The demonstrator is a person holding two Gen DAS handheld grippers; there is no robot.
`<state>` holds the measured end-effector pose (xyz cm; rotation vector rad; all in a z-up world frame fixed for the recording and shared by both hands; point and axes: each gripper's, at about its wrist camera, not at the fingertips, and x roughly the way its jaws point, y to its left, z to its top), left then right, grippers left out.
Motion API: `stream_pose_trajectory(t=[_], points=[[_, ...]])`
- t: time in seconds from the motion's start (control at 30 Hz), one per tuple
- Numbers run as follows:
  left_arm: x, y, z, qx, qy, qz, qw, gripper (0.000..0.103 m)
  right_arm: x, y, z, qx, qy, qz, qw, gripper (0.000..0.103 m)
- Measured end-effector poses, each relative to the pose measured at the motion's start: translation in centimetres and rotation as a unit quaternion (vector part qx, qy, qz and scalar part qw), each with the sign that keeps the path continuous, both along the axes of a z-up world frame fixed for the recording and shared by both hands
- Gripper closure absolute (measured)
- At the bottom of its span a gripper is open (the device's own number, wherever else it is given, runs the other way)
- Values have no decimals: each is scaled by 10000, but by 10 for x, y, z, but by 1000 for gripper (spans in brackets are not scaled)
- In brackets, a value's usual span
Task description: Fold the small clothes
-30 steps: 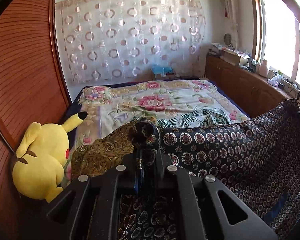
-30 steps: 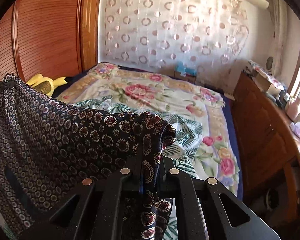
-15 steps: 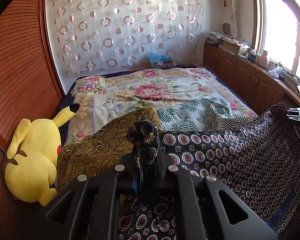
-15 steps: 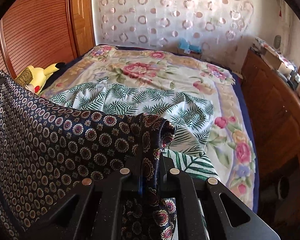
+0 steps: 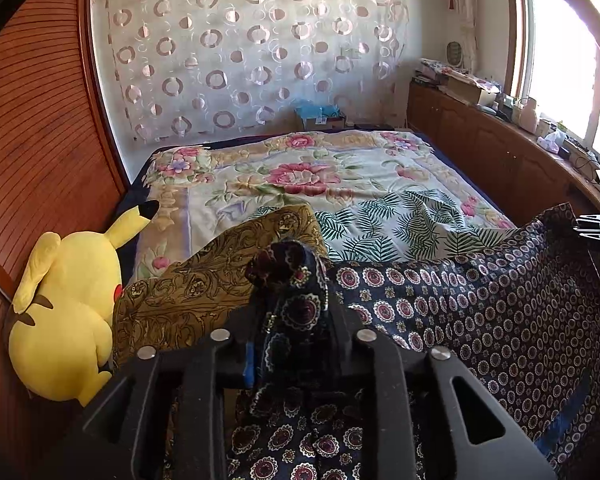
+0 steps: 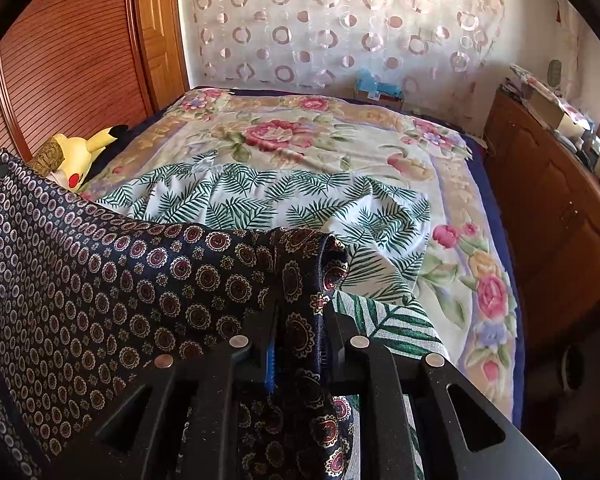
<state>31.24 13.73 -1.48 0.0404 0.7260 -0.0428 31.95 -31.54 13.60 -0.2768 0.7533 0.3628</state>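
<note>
A dark navy garment with round medallion print [image 5: 480,312] hangs stretched between my two grippers above the bed. My left gripper [image 5: 292,300] is shut on one bunched corner of it. My right gripper [image 6: 300,300] is shut on the other corner, and the cloth [image 6: 120,280] spreads away to the left. The right gripper also shows at the right edge of the left wrist view [image 5: 598,228]. A gold-brown patterned cloth [image 5: 204,284] lies just beyond the left gripper. A white garment with green leaf print [image 6: 280,200] lies flat on the bed.
A floral bedspread [image 6: 300,136] covers the bed. A yellow plush toy [image 5: 68,320] sits at the bed's left edge against a wooden slatted wall [image 5: 32,140]. A wooden cabinet [image 6: 560,208] with clutter runs along the right. A circle-print curtain [image 5: 252,48] hangs at the back.
Both grippers have tipped down and moved lower toward the bed, still holding the navy garment stretched between them. More of the leaf-print garment shows now.
</note>
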Motion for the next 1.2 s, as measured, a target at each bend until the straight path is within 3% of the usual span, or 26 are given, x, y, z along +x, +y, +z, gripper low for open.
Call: stream_pose_trajectory(t=[0.1,0.23,0.27,0.33,0.37,0.7,0.8,1.2], points=[[-5,1,1,-11,-42,-7,10000,70,-5,0,-2,-26,-57,-1,10000,74],[-15,0,4,2,-112,-88,9999,54,-18,-9,0,27,-120,-79,9999,44],[-17,-1,5,-26,-100,-136,9999,50,-22,-11,1,36,-133,-94,9999,44],[-22,0,5,-71,-86,-184,9998,28,-32,-17,2,12,-156,-152,9998,44],[-26,-1,5,-91,-120,-197,9997,24,-37,-19,1,-9,-156,-191,9997,44],[-66,-4,-1,-203,-203,-272,9992,22,-107,-42,-5,190,-140,-258,9994,44],[-76,-4,-7,-231,-169,-262,9992,15,-127,-46,-16,204,-50,-302,9993,44],[-106,9,-16,-293,-35,7,9996,14,-148,-55,-29,20,201,-259,9995,45]])
